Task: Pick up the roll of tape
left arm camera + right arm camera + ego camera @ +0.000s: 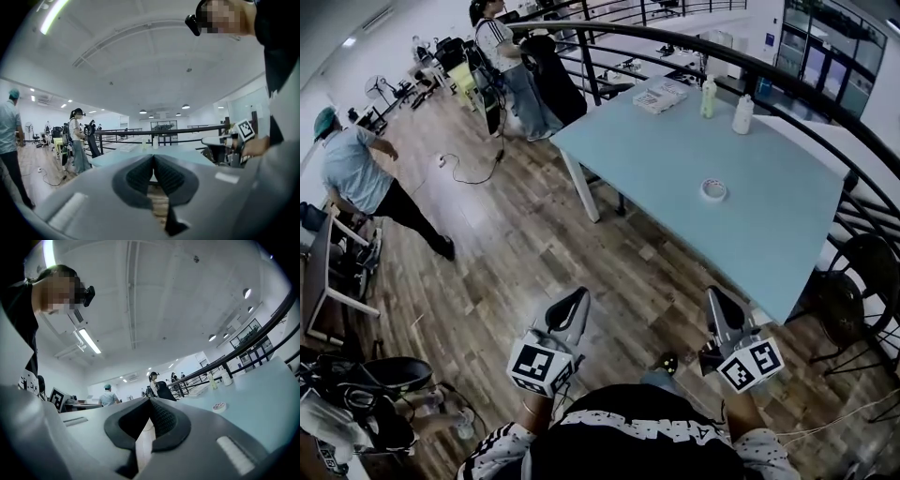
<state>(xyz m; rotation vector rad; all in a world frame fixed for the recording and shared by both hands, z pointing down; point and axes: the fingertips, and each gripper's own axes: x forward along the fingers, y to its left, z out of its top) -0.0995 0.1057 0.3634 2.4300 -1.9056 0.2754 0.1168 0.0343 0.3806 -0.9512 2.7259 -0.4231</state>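
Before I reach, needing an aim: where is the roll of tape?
Head view, right of centre: the roll of tape lies on the blue table, below two bottles.

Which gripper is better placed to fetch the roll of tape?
Probably the right gripper: it is nearer the table, almost in line with the roll of tape. The left gripper is farther aside, over the floor. Both are shut.

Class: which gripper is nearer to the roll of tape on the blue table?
Right. In the head view the right gripper sits straight below the roll of tape, short of the table edge; the left gripper is farther off, down and left.
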